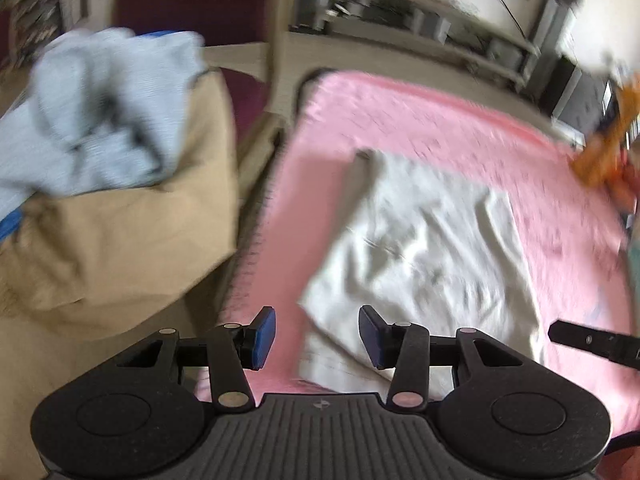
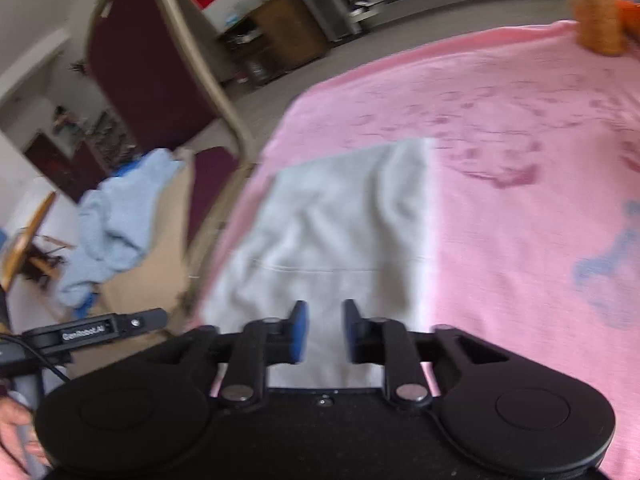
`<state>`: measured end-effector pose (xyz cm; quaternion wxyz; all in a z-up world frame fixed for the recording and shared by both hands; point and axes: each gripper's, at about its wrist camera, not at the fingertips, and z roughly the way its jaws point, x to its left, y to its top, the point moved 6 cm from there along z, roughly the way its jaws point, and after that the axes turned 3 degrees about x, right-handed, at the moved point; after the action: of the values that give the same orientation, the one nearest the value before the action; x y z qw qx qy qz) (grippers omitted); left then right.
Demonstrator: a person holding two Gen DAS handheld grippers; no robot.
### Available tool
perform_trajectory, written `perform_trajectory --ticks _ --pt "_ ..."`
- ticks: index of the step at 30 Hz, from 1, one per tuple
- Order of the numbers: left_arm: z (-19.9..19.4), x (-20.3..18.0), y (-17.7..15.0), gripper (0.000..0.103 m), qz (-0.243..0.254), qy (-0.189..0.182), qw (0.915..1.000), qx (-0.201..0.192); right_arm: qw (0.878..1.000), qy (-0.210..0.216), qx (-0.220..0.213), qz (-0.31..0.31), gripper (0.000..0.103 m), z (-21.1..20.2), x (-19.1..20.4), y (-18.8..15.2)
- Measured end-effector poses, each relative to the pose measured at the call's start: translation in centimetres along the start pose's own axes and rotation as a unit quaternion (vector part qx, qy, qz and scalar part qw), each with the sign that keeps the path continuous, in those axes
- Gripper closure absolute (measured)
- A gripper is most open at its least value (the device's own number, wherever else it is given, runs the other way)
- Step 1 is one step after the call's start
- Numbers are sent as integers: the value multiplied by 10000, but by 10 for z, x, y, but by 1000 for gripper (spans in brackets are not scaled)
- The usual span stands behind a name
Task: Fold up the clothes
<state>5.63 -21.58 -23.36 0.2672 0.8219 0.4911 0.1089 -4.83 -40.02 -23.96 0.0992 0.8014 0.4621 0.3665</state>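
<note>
Left tool (image 1: 316,334) — black two-finger unit with blue pads, jaws spread with a clear gap, nothing between them; it hangs over the near left corner of the folded garment. Right tool (image 2: 323,330) — same make, jaws parted by a narrower gap, pinching nothing, with the garment's cloth showing below the gap; whether the pads touch the cloth cannot be told.

Folded white cotton garment (image 1: 424,248) — lies flat as a rough rectangle on the pink patterned cloth cover (image 1: 440,120), near the cover's left edge and toward its near side; creased, with a seam line across it in the right wrist view (image 2: 332,232).

Crumpled light-blue garment (image 1: 100,108) — heaped on a tan fabric pile (image 1: 132,248), off the cover's left edge, apart from the white piece.

Maroon padded chair with beige tubular frame (image 2: 152,72) — stands beyond the heap, beside the cover's far left corner.

Orange plush item (image 1: 600,152) — at the cover's far right edge; details blurred.

Metal shelving (image 1: 420,12) — along the far wall, well apart from the cover.

Person's hand (image 2: 16,432) — partly visible at the lower left of the right wrist view, below the other tool's black bar.
</note>
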Motion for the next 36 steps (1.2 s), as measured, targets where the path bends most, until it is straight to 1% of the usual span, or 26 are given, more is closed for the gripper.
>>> perform_trajectory --ticks 2,4,5,6,7,8,10,12,13,14,15,17,19,21,23,25,27,29,30,32,33,34,35,36 --pt "13 -23 -3 60 416 51 9991 115 9999 -48 8 -141 85 6 -1 -6" --pt "26 -43 -10 60 812 32 9963 285 9992 -123 26 -382 85 15 0 -12" --pt "32 -48 -14 60 986 113 9943 398 9980 -220 49 -584 85 20 2 -17" --pt "39 -51 -19 59 1154 293 9913 558 9961 -379 169 -774 85 26 2 -23" --pt "41 -49 -22 52 1210 432 9898 610 9932 -573 340 -957 85 33 1 -29" --pt "43 -47 -25 51 1258 567 9883 654 9905 -684 408 -1125 86 33 1 -35" --pt "38 -39 -29 51 1141 538 9887 805 9852 -814 428 -1444 86 23 3 -43" --pt "34 -29 -36 53 953 494 9891 1009 9849 -872 461 -1422 86 10 1 -42" --pt "32 -25 -38 60 895 499 9891 1055 9853 -894 479 -1374 85 3 -1 -41" --pt "25 -23 -37 63 866 449 9908 938 9857 -915 497 -1327 85 -4 -2 -40" --pt "18 -21 -35 64 839 394 9924 809 9860 -936 515 -1279 85 -11 -3 -39" --pt "-4 -18 -24 64 727 106 9966 377 9901 -825 348 -1079 85 -28 -4 -25" --pt "-27 -16 -12 63 611 -189 9979 -63 9939 -681 137 -855 85 -46 -5 -8" --pt "-48 -16 5 63 546 -345 9967 -486 9954 -483 -179 -807 85 -69 1 14" --pt "-66 -19 24 63 497 -464 9936 -907 9927 -403 -597 -969 83 -91 11 40" --pt "-71 -29 40 63 479 -533 9918 -1060 9861 -402 -979 -1278 78 -107 21 62" --pt "-60 -41 48 63 618 -513 9915 -1025 9773 -466 -1267 -1633 73 -110 27 79" --pt "-37 -52 48 63 806 -359 9924 -861 9729 -634 -1300 -1806 73 -99 22 88" --pt "-20 -57 45 63 880 -274 9932 -707 9726 -678 -1261 -1831 73 -89 16 89" --pt "11 -61 39 64 956 -106 9945 -425 9758 -700 -1100 -1757 73 -64 1 87" --pt "24 -61 36 69 954 -24 9950 -307 9782 -677 -998 -1693 74 -50 -8 84" --pt "38 -60 33 80 951 57 9953 -189 9812 -606 -885 -1603 77 -35 -17 81" --pt "45 -61 35 82 913 79 9957 -92 9848 -481 -775 -1480 85 -22 -26 77" --pt "49 -63 39 82 901 34 9959 -115 9897 -255 -656 -1247 88 -9 -33 75"
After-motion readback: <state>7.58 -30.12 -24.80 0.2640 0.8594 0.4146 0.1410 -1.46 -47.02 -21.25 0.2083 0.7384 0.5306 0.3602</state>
